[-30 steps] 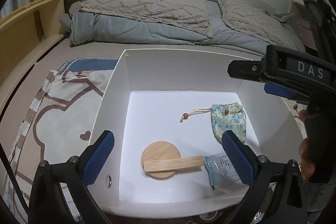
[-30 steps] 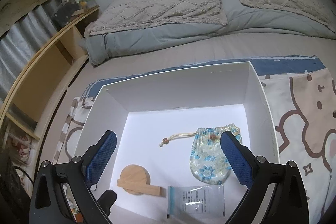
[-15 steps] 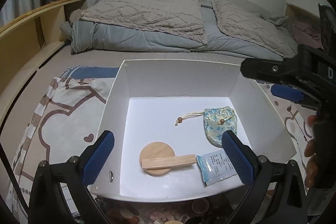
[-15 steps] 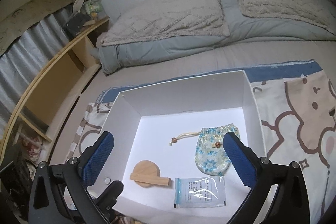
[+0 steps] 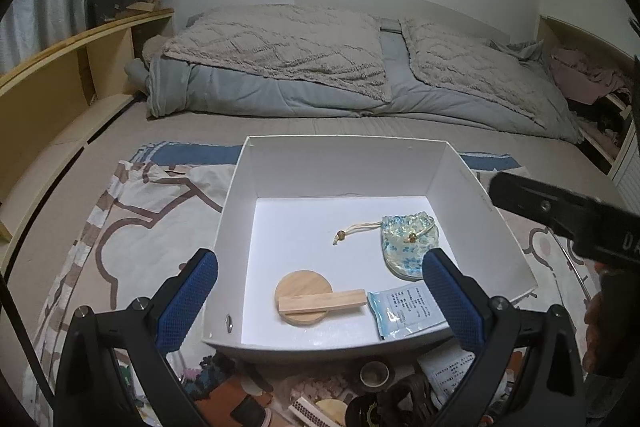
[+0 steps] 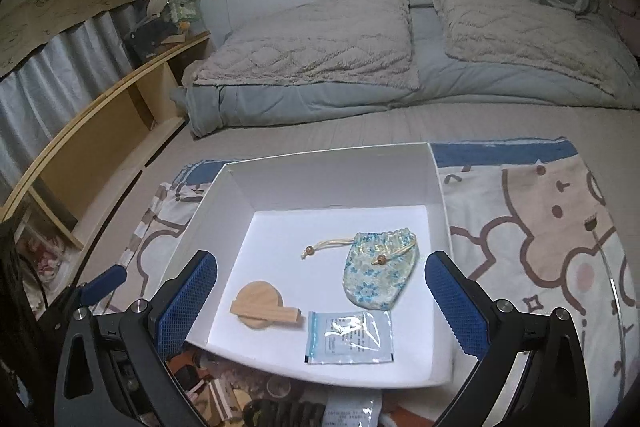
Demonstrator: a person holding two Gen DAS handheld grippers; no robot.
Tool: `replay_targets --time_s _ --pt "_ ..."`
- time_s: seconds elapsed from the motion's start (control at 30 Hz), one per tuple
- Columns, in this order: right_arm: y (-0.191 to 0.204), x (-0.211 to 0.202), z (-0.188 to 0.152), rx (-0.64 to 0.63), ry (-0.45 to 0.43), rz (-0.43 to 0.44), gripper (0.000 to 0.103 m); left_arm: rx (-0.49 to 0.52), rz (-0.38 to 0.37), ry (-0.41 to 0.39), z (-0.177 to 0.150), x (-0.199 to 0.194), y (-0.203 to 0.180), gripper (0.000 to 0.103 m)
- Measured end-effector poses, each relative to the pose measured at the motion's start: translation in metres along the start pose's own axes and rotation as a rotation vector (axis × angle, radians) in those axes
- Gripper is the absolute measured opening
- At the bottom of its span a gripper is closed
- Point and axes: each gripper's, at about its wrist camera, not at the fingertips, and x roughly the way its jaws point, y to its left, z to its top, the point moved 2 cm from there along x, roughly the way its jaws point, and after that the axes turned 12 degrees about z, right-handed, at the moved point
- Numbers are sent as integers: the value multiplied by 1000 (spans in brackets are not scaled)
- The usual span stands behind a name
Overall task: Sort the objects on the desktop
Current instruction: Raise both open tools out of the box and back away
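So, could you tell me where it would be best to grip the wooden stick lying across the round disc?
Probably the wooden stick at its free end overhanging the disc, coming from above with fingers across its narrow width; that end appears clear of the white box floor.

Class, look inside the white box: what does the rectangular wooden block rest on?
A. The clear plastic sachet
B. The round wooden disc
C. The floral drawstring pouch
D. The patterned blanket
B: the rectangular wooden block lies flat across the round wooden disc on the floor of the white cardboard box, apart from the blue floral drawstring pouch.
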Motion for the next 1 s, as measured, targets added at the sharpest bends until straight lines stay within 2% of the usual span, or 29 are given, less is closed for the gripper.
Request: replay_targets --time_s 0.4,0.73,1.0 --pt "15 -50 -15 -74 -39 -55 103 28 22 -63 2 -51 6 103" --pt "30 -94 -29 -142 -100 -94 103 35 8 -75 -1 -85 5 103" --pt "35 -118 -32 -140 -132 -104 103 75 34 -141 -2 -124 4 103"
